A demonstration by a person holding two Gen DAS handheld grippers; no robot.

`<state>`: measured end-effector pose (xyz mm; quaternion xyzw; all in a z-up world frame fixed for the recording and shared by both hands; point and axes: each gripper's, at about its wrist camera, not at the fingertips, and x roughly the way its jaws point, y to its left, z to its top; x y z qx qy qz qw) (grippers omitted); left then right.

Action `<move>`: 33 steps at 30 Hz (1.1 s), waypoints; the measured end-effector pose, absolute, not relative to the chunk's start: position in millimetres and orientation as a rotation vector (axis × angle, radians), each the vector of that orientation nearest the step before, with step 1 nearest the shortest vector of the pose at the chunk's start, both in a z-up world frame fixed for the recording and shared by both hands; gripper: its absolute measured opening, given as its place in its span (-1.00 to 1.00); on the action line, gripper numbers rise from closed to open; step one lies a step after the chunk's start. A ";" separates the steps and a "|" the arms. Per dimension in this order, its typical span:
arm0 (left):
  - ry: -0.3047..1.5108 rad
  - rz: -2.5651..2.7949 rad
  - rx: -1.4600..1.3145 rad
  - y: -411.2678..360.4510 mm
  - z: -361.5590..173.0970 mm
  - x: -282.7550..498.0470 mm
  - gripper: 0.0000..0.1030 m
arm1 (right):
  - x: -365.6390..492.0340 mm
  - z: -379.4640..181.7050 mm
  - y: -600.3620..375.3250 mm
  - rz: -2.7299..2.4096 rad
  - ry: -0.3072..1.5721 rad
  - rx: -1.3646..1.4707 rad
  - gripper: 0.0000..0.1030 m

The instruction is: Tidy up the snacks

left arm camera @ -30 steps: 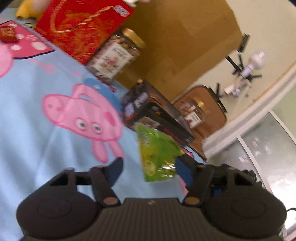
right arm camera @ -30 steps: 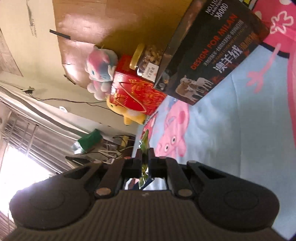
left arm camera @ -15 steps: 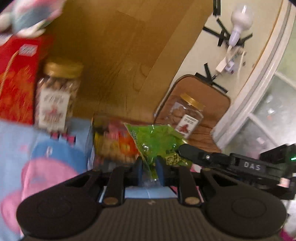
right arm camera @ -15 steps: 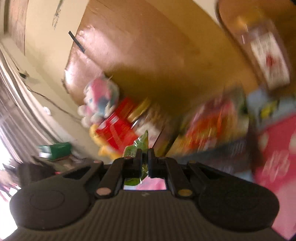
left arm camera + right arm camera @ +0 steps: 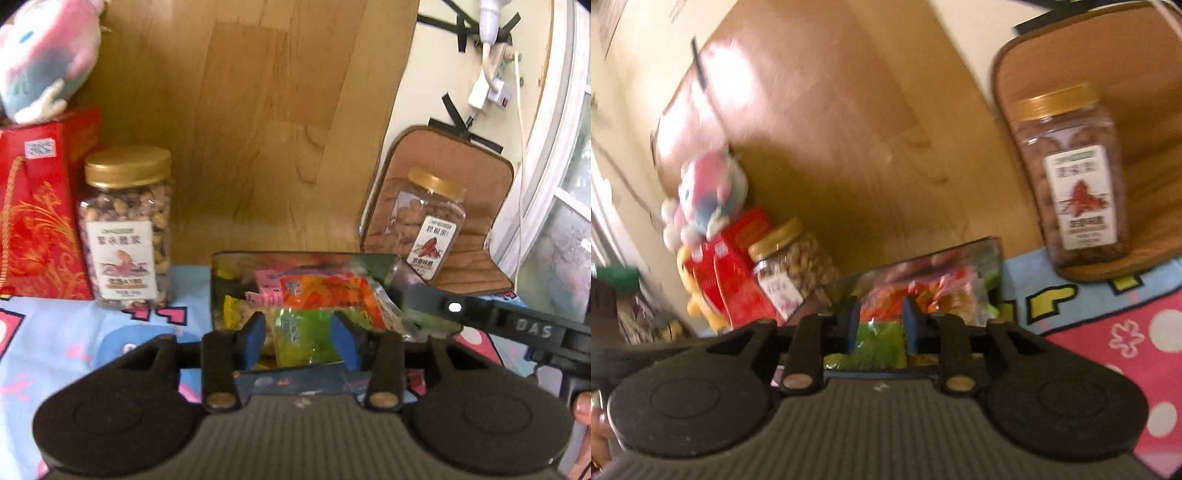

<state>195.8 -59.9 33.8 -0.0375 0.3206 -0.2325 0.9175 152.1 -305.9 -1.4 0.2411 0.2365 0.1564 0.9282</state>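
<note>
- Green snack packet (image 5: 303, 334) lies in the open box (image 5: 221, 273) among other snacks, between and beyond the parted fingers of the left gripper (image 5: 301, 338).
- Right gripper (image 5: 878, 325) is likewise spread, released, over the same packet (image 5: 877, 343).
- Nut jars (image 5: 127, 229) stand far left and far right of the box.

A tall wooden headboard (image 5: 258, 122) stands against a cream wall (image 5: 428, 74) behind a bed spread with a blue cartoon sheet (image 5: 55, 332). At the right edge, a white window frame (image 5: 554, 147) admits daylight; a charger and cable (image 5: 495, 85) hang taped to the wall. A brown wooden board (image 5: 476, 206) leans in the corner.
</note>
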 end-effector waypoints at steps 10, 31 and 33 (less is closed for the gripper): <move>0.621 -0.378 -0.043 -54.5 53.3 121.6 -0.07 | 65.1 9.1 -312.3 0.266 0.445 0.586 -0.43; 0.682 -0.310 0.027 -60.4 24.8 22.9 0.01 | -33.2 16.3 -270.3 0.231 0.525 0.505 -0.31; 0.677 -0.302 0.034 -59.9 24.9 20.3 0.02 | -36.9 17.7 -269.2 0.231 0.523 0.509 -0.29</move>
